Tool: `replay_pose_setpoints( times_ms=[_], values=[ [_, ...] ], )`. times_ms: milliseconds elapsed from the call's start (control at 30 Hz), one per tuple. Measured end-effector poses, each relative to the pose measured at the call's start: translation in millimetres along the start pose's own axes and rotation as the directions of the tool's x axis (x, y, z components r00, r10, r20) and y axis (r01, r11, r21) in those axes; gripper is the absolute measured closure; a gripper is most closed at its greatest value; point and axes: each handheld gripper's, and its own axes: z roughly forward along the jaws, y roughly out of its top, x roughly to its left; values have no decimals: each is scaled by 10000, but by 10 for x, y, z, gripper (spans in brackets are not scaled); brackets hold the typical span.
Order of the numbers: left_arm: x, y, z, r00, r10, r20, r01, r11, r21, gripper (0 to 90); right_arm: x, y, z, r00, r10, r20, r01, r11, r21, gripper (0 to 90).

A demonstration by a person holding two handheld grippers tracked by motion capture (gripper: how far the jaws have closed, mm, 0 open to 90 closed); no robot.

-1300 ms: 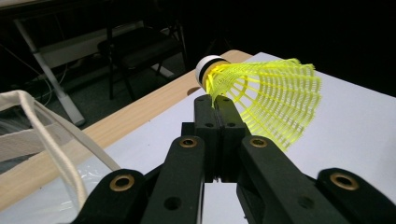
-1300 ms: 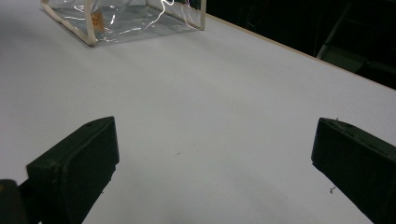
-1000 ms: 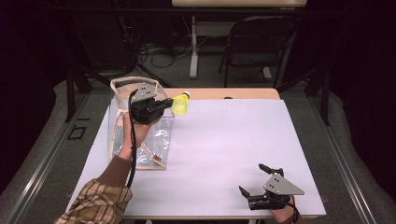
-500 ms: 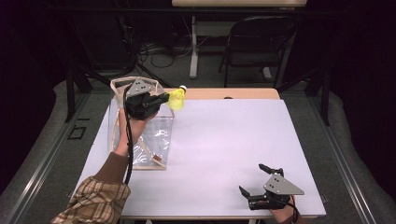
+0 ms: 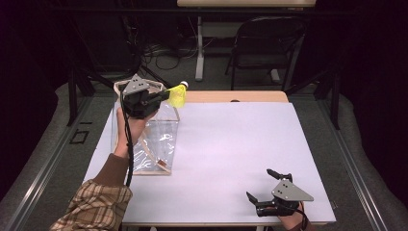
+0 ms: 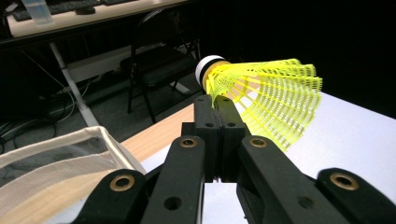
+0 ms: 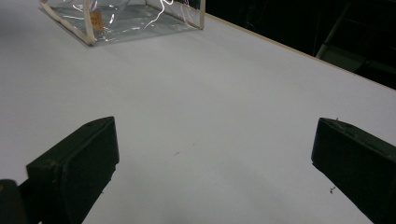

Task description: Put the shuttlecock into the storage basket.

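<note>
We hold a yellow mesh-skirted shuttlecock (image 5: 178, 95) clamped in our left hand-held gripper (image 5: 166, 95) above the clear plastic bag (image 5: 159, 137), our right hand-held gripper (image 5: 262, 185) gaping empty on the white table (image 5: 231, 144).

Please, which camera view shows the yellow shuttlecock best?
The left gripper view: the shuttlecock is close there, its mesh skirt and white cork plain, pinched at the skirt by the left tongs. The high view shows it small, above the clear bag. The right gripper view faces the table and the bag.
</note>
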Motion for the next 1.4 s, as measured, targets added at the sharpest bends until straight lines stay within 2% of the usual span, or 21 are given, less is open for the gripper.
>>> replay_pose_setpoints(
  times_ms=[500,1400],
  values=[
    [104,80,-119,9994,-91,-343,83,9997,-228,900,0,-1,1,10000,-13,-2,13,10000,1,1],
    [280,82,-303,9954,-258,-924,224,9990,-374,900,0,-5,4,10000,35,11,-35,10000,16,1]
  ],
)
